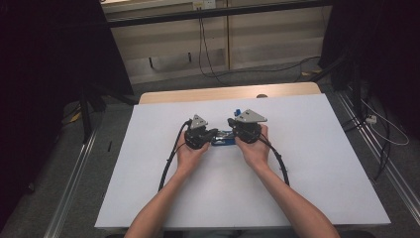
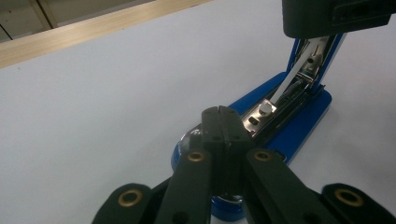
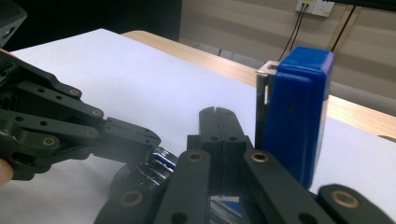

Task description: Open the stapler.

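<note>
A blue stapler lies swung open on the white table, between the two grippers. Its blue base rests flat, with the shiny metal magazine rising from it. The blue top cover stands nearly upright. My left gripper is shut, its tips resting at the stapler's hinge end, and nothing is visible between the jaws. My right gripper is also shut, right beside the upright cover, with the left gripper across from it. A hand holds each gripper.
The table's wooden far edge runs behind the stapler. Black cables trail from both grippers toward the person. Dark stands and floor cables lie beyond the table's sides.
</note>
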Motion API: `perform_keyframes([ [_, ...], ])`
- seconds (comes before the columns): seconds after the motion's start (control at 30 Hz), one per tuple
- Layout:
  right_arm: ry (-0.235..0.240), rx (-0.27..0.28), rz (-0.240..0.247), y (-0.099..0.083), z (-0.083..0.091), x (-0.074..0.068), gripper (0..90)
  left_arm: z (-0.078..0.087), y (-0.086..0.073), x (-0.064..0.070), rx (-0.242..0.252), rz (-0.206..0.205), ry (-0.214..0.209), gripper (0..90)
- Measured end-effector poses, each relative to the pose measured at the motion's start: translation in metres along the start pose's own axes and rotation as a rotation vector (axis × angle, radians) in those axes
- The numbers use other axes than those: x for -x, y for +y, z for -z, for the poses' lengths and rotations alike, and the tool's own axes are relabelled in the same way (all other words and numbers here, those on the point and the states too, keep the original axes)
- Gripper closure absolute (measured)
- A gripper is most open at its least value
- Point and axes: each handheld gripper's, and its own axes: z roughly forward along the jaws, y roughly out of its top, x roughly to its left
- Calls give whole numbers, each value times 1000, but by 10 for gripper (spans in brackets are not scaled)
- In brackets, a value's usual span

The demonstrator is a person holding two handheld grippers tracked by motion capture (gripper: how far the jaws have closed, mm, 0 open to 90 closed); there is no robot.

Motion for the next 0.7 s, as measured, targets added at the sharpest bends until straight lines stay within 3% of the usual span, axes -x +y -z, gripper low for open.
perform_keyframes([
  [0.7, -9, 15, -28, 1, 7, 9, 900, 0, 0, 0, 0, 0, 3, 900],
])
